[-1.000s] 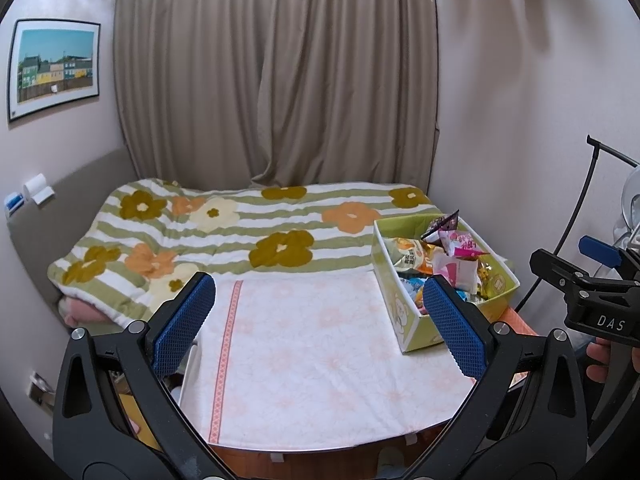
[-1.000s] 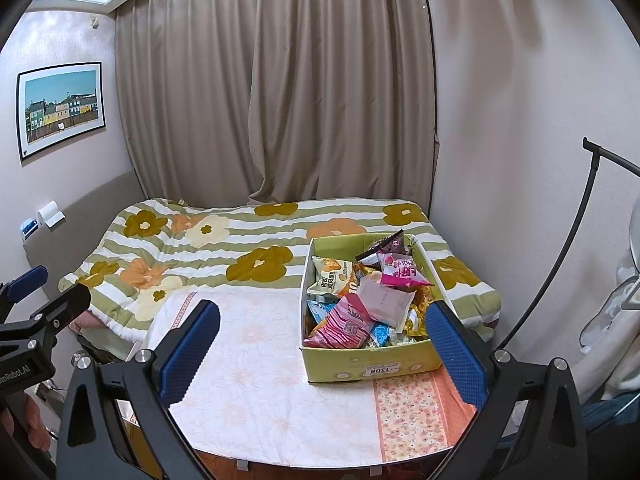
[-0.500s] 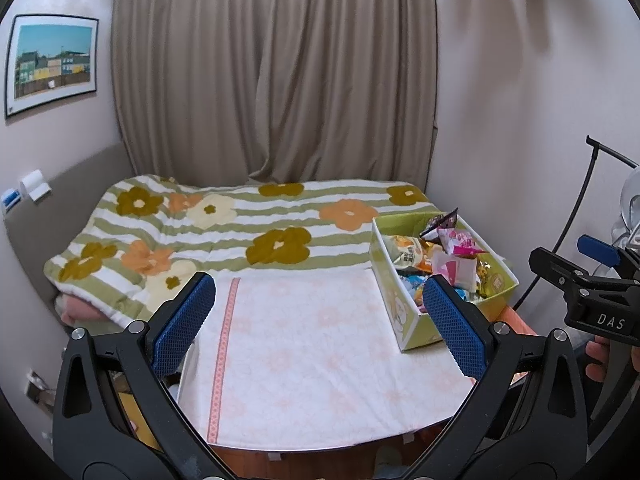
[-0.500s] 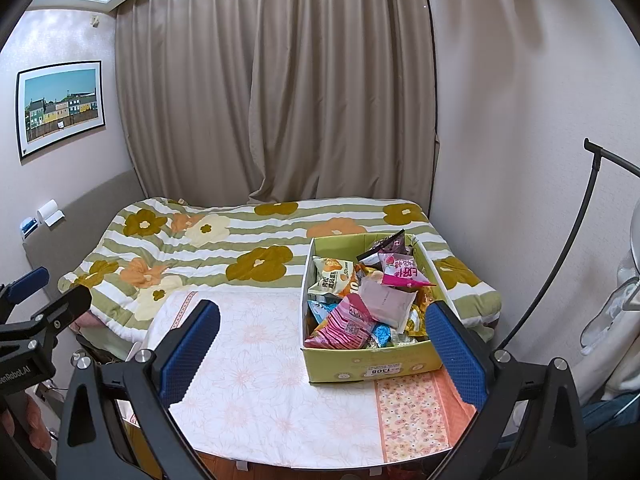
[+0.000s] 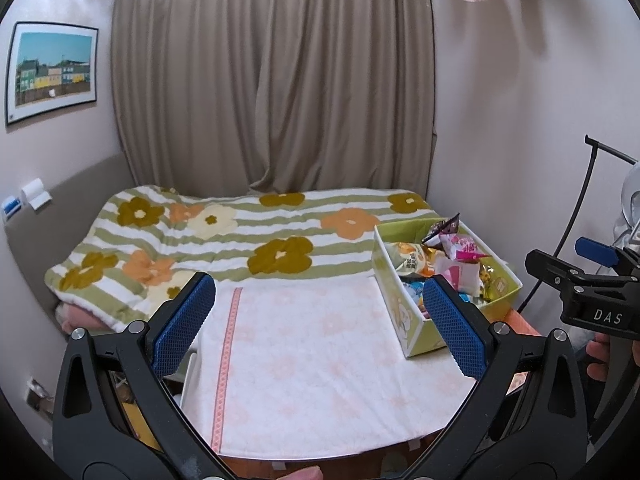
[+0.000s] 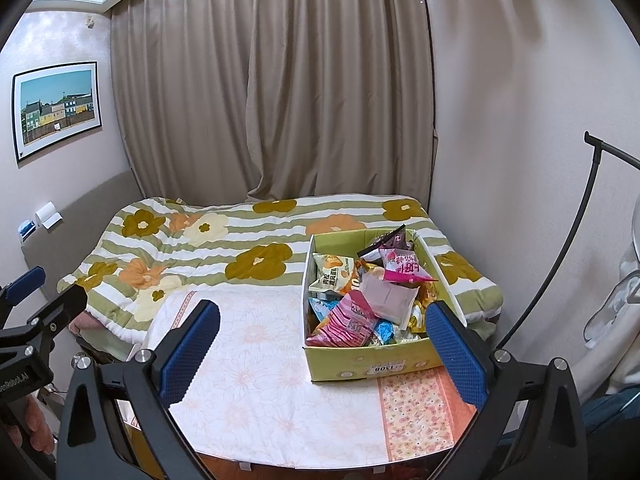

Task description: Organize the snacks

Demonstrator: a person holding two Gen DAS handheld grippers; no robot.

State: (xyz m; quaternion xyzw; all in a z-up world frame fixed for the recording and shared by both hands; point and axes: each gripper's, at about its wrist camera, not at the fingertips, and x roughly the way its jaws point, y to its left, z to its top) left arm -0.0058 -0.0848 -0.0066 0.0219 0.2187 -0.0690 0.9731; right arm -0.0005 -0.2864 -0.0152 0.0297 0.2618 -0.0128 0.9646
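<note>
Hovering unclenched — left claw (image 5: 318, 316), right claw (image 6: 322, 342), snack box (image 6: 372, 364) tagged "1308".

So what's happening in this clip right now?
A person holds a gripper in each hand over a cloth-covered table. The left gripper and the right gripper both hover with jaws open, holding nothing. A green cardboard box heaped with snack packets sits on the table's right side, beside a bed with a flowered blanket. No packet lies outside the box; sorting hasn't begun.
</note>
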